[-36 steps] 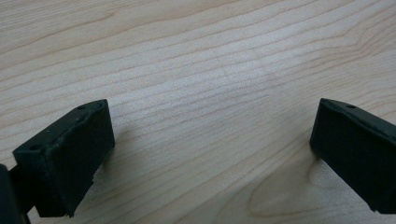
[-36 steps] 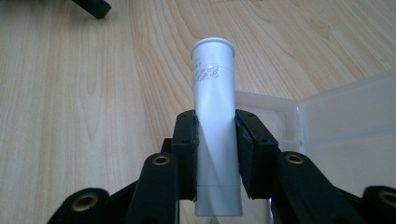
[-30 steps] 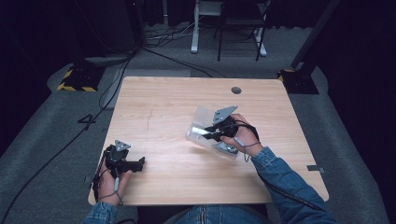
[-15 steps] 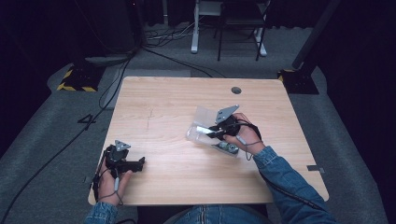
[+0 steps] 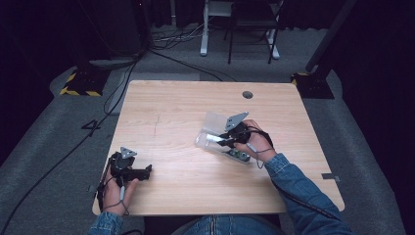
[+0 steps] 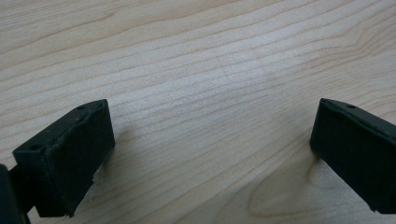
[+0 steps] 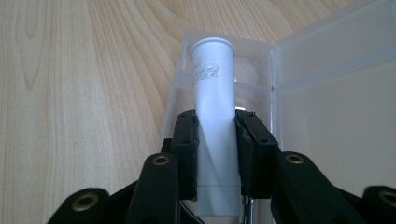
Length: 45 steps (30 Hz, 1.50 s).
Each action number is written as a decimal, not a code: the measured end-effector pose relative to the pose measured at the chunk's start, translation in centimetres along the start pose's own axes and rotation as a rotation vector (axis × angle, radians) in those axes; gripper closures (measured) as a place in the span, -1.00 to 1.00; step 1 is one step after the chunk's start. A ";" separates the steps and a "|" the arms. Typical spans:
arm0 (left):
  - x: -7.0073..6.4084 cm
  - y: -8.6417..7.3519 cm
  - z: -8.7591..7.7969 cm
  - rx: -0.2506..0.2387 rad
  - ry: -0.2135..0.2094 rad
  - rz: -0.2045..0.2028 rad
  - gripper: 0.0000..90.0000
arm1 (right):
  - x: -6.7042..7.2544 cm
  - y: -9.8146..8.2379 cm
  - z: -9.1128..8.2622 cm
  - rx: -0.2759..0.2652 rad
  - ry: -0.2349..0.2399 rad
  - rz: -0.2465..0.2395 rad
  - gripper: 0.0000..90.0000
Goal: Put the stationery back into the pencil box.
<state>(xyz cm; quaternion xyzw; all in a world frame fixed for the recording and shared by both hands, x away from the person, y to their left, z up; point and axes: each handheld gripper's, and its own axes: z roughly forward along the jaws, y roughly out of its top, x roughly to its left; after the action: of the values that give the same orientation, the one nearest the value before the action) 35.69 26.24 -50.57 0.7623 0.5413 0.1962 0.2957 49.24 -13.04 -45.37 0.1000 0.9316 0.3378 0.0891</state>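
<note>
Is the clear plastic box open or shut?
Open. In the right gripper view the clear box has its lid swung up, and the right gripper holds a white tube over it.

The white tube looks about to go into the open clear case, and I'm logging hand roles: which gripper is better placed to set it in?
Right. The right gripper is shut on the white tube directly over the clear case. The left gripper is open, far off on bare table.
</note>
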 end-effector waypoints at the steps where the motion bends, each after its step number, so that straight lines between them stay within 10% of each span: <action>1: 0.0 0.0 0.0 0.000 0.000 0.000 -1.00 | -0.1 -0.1 0.1 0.005 0.003 0.001 0.57; 45: 0.0 0.0 0.0 0.000 0.000 0.000 -1.00 | -0.8 -1.5 1.2 0.078 0.074 0.016 0.41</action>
<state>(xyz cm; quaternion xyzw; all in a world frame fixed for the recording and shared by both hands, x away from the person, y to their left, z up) 35.69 26.24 -50.58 0.7622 0.5413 0.1962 0.2959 50.07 -13.58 -47.15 0.0985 0.9459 0.3055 0.0478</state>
